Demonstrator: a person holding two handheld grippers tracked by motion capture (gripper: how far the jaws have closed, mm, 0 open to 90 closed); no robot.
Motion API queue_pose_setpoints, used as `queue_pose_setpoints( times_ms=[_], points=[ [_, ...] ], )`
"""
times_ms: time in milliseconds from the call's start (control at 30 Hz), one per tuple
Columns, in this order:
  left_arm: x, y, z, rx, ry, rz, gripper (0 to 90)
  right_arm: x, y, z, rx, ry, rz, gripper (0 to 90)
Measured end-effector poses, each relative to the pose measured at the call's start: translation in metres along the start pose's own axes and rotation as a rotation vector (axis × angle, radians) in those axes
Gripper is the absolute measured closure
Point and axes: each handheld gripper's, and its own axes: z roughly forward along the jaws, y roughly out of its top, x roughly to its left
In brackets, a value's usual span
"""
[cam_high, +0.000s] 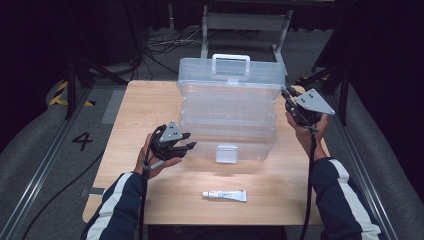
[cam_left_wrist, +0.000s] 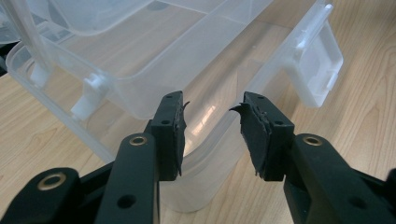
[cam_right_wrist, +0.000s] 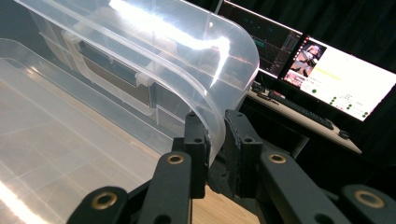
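Nearest us, a small white tube (cam_high: 224, 195) with blue print is lying flat on the light wooden counter (cam_high: 150, 100), apart from everything else. Behind it we are working on a clear plastic storage box (cam_high: 227, 125) with a white handle, standing mid-counter with its lid (cam_right_wrist: 196, 60) raised. We are holding our left tool (cam_high: 186, 141) at the box's front left corner, its black jaws standing partly apart with the box's rim just ahead of them, gripping nothing. We are pinching the curved edge of the lid with our right tool (cam_right_wrist: 215, 140), its jaws narrowed onto the thin plastic.
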Motion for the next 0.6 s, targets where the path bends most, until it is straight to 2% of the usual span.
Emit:
queue_pose_setpoints(
  times_ms=[200, 600],
  points=[
    [0.001, 0.0, 0.002, 0.003, -0.003, 0.002, 57.1, -0.003, 0.006, 0.004, 0.026, 0.009, 0.008, 80.7],
    [0.005, 0.0, 0.003, 0.005, -0.031, -0.009, 53.6, -0.01, 0.015, 0.018, 0.058, -0.013, 0.01, 82.9]
  ],
)
